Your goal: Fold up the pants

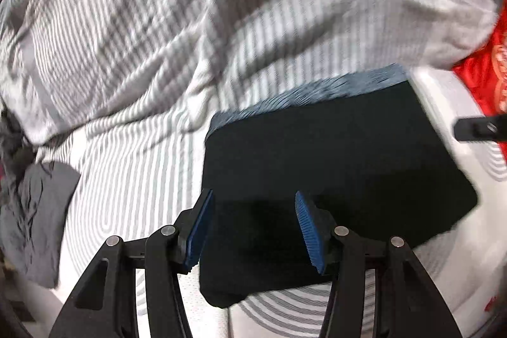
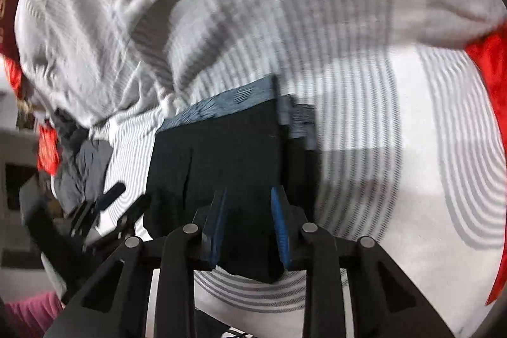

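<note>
Left wrist view shows the pants [image 1: 332, 154] lying as a compact dark rectangle on the striped sheet [image 1: 133, 179], blue waistband at the far edge, so the folding looks nearly done; perhaps one last fold or a tidy remains. The left gripper [image 1: 253, 230] hovers spread wide over the near edge, pinching nothing. The right gripper [image 2: 248, 227] is also apart, though blur makes it hard to say whether it touches cloth. A rumpled duvet [image 1: 158, 21] lies beyond, grey clothes [image 1: 35, 211] to the left, red fabric [image 1: 481, 75] at right.
</note>
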The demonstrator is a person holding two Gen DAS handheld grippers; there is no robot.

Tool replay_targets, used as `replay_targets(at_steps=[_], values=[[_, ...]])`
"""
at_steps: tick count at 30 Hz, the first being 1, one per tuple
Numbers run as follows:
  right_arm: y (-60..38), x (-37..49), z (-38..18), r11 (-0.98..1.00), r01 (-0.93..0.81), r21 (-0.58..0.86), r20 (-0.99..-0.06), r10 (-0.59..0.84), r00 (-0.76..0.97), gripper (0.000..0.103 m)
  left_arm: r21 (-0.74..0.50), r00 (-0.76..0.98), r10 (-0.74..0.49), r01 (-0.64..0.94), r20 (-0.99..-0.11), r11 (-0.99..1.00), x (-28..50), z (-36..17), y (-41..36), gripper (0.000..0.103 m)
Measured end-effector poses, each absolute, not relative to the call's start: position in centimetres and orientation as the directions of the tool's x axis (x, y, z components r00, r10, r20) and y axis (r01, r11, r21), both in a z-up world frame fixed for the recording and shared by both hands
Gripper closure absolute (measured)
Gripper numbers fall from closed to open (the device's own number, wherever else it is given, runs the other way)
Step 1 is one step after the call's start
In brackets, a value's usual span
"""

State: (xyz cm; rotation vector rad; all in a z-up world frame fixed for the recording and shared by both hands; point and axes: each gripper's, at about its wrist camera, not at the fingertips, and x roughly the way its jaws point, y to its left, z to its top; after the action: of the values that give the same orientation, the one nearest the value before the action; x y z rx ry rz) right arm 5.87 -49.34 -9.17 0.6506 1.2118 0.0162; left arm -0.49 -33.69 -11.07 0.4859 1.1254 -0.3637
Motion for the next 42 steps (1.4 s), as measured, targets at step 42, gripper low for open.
replay_targets(at_steps=[42], values=[[-46.9, 2.9, -14.4, 0.86, 0.349, 0.373, -0.913, 0.274, 0.302, 0.061, 0.126, 0.284, 0.011, 0.388, -0.959, 0.913, -0.8, -15.6, -31.9, 0.024]])
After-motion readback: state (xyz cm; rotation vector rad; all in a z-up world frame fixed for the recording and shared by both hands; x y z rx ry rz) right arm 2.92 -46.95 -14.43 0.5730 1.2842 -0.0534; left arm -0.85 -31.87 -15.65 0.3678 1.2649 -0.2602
